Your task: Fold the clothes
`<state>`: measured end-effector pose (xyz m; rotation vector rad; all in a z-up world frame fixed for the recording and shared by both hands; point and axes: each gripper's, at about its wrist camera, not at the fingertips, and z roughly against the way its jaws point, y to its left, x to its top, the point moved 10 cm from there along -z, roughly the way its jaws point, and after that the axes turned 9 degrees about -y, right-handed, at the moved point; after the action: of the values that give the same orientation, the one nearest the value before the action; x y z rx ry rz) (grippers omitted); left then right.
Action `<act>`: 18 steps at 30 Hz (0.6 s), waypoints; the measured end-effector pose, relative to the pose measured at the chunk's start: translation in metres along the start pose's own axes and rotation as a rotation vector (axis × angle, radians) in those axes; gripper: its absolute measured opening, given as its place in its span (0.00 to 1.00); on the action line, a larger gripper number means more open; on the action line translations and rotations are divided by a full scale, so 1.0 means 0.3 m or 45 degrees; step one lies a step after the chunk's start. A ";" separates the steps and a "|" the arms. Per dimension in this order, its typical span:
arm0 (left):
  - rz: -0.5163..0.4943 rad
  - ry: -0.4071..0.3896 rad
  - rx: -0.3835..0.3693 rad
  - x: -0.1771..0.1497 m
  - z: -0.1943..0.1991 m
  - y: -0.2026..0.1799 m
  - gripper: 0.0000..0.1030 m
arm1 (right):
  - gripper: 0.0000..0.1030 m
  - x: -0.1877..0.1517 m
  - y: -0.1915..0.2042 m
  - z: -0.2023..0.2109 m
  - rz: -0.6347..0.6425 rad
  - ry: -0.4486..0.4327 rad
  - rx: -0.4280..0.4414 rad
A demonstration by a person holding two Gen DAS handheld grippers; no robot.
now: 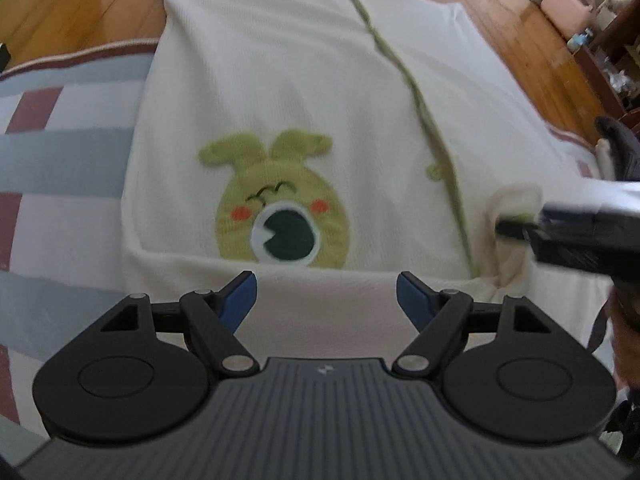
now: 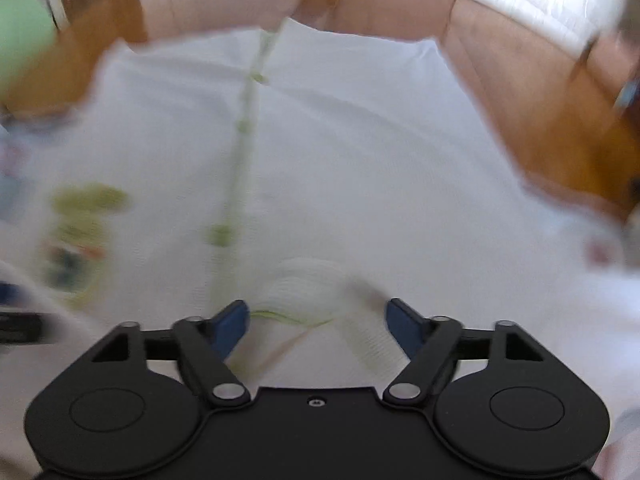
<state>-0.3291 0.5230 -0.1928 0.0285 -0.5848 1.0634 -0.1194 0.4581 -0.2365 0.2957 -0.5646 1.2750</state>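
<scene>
Underneath, striped quilt [image 1: 60,152] on wooden floor [image 1: 80,8]

Soft ribbed-knit cream cardigan [image 1: 280,92], fuzzy green appliqué [image 1: 280,208], glossy wooden floor [image 1: 80,12], matt quilted bedspread [image 1: 60,168].

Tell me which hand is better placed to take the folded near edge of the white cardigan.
Probably the left. The left gripper has open jaws right over the folded edge of the white cardigan, in sharp view. The right gripper is open too, but above a ribbed cuff, its view blurred.
</scene>
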 end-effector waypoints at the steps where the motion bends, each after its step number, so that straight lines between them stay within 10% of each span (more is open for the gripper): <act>1: -0.001 0.003 0.004 -0.005 0.001 0.004 0.74 | 0.53 -0.008 -0.006 -0.031 0.051 0.008 -0.036; 3: -0.001 0.007 0.008 -0.014 0.006 0.011 0.74 | 0.05 -0.011 -0.017 -0.008 -0.085 -0.048 0.122; 9: 0.003 -0.064 -0.088 0.011 0.041 -0.017 0.74 | 0.11 -0.010 -0.218 0.355 -0.427 -0.547 0.447; 10: -0.004 -0.065 -0.101 0.011 0.041 -0.027 0.74 | 0.31 -0.039 -0.265 0.396 -0.461 -0.577 0.469; 12: -0.023 -0.050 -0.127 0.004 0.034 -0.048 0.75 | 0.46 -0.156 -0.365 0.360 -0.518 -0.453 0.349; 18: -0.118 0.036 -0.194 -0.038 -0.004 -0.136 0.75 | 0.46 -0.421 -0.580 0.258 -0.801 -0.229 0.112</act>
<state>-0.2987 0.4936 -0.1888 -0.0919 -0.6315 0.9256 0.0059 0.2673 -0.2247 0.6122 -0.5119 0.6675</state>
